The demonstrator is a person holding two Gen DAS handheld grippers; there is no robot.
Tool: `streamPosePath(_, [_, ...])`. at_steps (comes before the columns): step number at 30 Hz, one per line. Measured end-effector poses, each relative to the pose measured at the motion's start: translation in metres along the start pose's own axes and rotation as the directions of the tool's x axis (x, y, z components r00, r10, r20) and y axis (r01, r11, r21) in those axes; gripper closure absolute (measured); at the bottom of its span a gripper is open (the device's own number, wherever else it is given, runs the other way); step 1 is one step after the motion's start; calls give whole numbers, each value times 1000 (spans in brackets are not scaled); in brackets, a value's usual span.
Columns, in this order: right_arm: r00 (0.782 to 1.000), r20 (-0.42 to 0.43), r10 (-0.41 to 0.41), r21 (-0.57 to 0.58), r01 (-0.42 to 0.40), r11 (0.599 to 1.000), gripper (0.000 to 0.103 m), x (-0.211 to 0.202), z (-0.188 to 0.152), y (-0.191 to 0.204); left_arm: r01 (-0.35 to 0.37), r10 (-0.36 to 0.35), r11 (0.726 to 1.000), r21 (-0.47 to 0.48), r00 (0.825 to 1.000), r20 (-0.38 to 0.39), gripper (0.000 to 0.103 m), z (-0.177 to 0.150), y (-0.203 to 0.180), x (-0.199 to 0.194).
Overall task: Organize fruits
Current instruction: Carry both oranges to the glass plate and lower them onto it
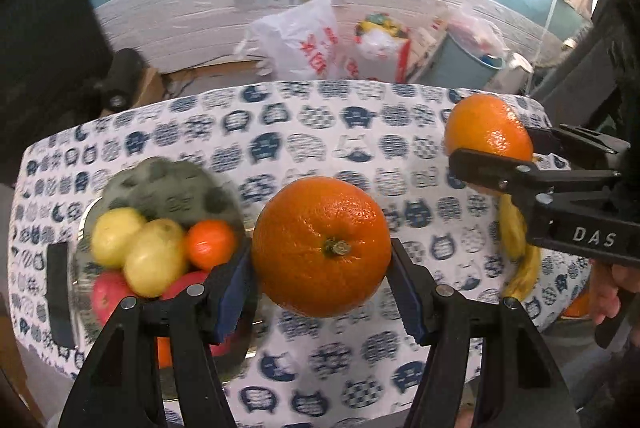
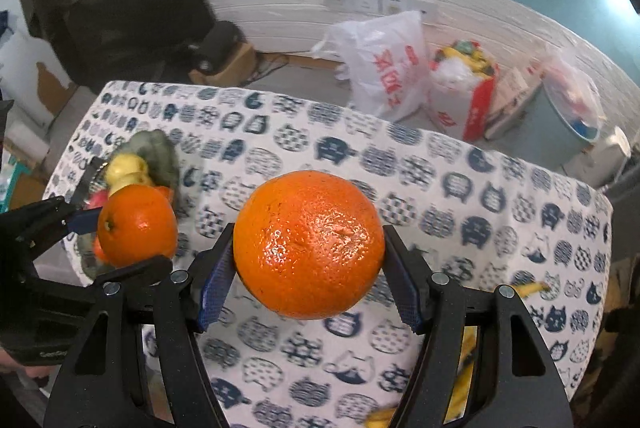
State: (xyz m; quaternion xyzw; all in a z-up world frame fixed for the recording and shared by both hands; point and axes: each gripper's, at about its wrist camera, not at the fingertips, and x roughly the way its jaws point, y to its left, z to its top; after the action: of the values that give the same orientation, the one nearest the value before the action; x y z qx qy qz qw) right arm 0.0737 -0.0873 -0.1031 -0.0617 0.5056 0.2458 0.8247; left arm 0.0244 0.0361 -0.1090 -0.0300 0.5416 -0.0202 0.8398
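My left gripper (image 1: 322, 284) is shut on a large orange (image 1: 322, 246), stem end facing the camera, held above the cat-print tablecloth (image 1: 360, 139). My right gripper (image 2: 308, 278) is shut on a second orange (image 2: 308, 244). That orange (image 1: 488, 127) and the right gripper (image 1: 492, 151) also show at the right of the left wrist view. The left-held orange (image 2: 138, 226) appears at the left of the right wrist view. A glass bowl (image 1: 80, 292) at the left holds yellow fruits (image 1: 154, 258), a small orange (image 1: 210, 244), red apples (image 1: 106, 294) and a green bumpy fruit (image 1: 168, 187).
Bananas (image 1: 520, 252) lie on the cloth at the right, under the right gripper. Beyond the table's far edge stand plastic bags (image 1: 300, 35), a box and a grey bin (image 1: 468, 63) against a white wall. A hand (image 1: 608, 292) shows at the right edge.
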Motion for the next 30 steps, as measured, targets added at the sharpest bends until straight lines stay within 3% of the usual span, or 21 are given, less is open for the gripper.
streamPosePath(14, [997, -37, 71, -90, -74, 993, 34, 35, 23, 74, -37, 39, 988, -147, 999, 6, 37, -24, 87, -15])
streamPosePath(30, [988, -101, 118, -169, -134, 977, 34, 82, 42, 133, -51, 35, 969, -240, 997, -71, 37, -61, 139, 0])
